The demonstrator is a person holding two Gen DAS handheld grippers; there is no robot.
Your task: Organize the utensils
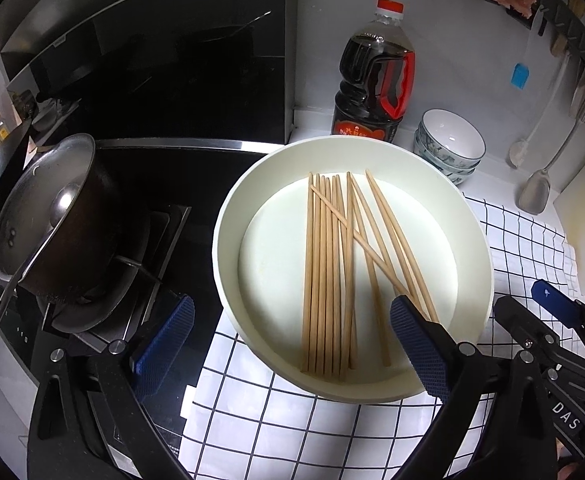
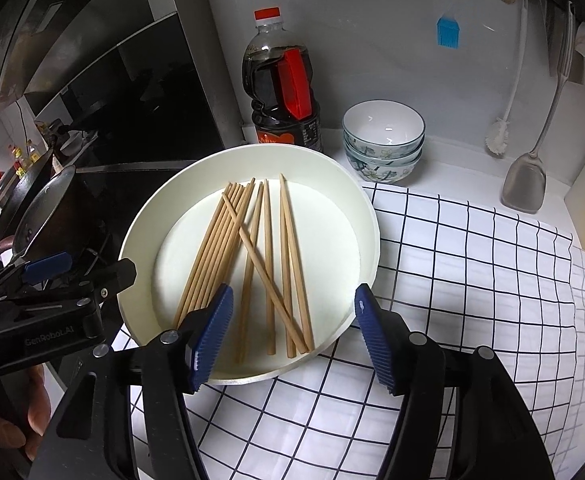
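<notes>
Several wooden chopsticks (image 1: 324, 272) (image 2: 268, 248) lie loose in a round white dish (image 1: 228, 240) (image 2: 144, 232). Most run side by side, and one lies slanted across the others. My left gripper (image 1: 292, 308) is open wide above the near part of the dish, one pad outside the rim over the stove edge and the other over the chopsticks' near ends. My right gripper (image 2: 292, 294) is open above the dish's near rim. The chopstick ends lie below its gap, and neither pad touches them. Each gripper shows at the edge of the other's view.
The dish rests on a checked cloth (image 2: 452, 280) beside a gas stove with a metal pot (image 1: 52, 216). Behind it stand a dark sauce bottle (image 2: 284, 92) and stacked bowls (image 2: 384, 140). A metal spatula (image 2: 524, 184), a white brush and a blue brush hang on the wall.
</notes>
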